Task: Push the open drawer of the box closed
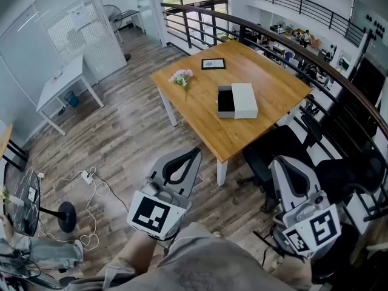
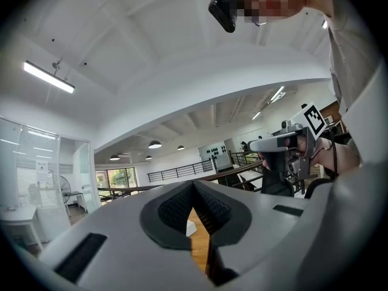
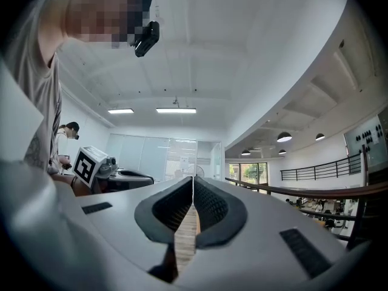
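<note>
Approach step; left tool (image 1: 195, 153) and right tool (image 1: 279, 161) closed, empty, well apart from the table (image 1: 273, 77). Next: reach the open drawer (image 1: 226, 102) of the box (image 1: 245, 100); push.

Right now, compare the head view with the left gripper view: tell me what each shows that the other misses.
Only the head view: the white box with its drawer pulled open, the flowers, the framed picture, cables on the floor. Only the left gripper view: the ceiling and its strip light. Both: the left gripper, shut and empty, the right gripper, the railing, and the wooden table, a mere sliver in the gripper view.
</note>
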`<state>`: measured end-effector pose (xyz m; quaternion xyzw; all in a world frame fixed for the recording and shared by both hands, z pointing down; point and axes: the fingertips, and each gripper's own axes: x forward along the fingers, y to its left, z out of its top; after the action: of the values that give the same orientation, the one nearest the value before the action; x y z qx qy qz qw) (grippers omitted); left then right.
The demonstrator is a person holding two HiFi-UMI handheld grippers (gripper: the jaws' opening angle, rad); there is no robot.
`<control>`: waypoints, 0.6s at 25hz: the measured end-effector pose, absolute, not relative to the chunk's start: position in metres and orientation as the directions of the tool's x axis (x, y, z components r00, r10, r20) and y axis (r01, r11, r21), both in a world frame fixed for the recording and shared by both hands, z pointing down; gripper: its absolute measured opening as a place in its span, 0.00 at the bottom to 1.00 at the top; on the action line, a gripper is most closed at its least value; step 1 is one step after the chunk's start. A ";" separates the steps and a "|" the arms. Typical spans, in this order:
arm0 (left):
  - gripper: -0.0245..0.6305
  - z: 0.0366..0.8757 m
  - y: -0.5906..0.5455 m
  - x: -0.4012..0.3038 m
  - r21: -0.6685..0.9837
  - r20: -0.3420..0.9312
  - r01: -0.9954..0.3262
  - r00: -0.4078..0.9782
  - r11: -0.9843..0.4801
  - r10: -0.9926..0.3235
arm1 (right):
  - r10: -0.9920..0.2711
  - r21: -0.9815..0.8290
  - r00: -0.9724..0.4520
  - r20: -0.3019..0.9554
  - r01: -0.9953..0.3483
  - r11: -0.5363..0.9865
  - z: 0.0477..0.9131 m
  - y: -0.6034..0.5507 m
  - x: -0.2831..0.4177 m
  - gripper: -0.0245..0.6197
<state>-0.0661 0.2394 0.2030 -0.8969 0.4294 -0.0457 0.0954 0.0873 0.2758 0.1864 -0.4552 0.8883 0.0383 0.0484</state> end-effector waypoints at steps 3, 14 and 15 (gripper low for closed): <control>0.06 0.205 0.235 -0.073 -0.209 0.004 -0.771 0.614 -0.601 -0.789 | -0.805 0.002 -0.582 -0.116 -0.810 0.586 0.190 0.272 0.088 0.09; 0.32 0.226 0.194 -0.084 -0.204 -0.011 -0.795 0.586 -0.572 -0.810 | -0.804 -0.002 -0.590 -0.078 -0.806 0.592 0.213 0.239 0.085 0.09; 0.32 0.226 0.188 -0.085 -0.201 -0.016 -0.796 0.585 -0.571 -0.811 | -0.805 -0.002 -0.589 -0.075 -0.807 0.591 0.215 0.233 0.085 0.09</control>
<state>-0.0852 0.1876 0.2265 -0.8853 0.4537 -0.0391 0.0937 0.0852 0.2333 0.2148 -0.4521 0.8912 0.0158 0.0338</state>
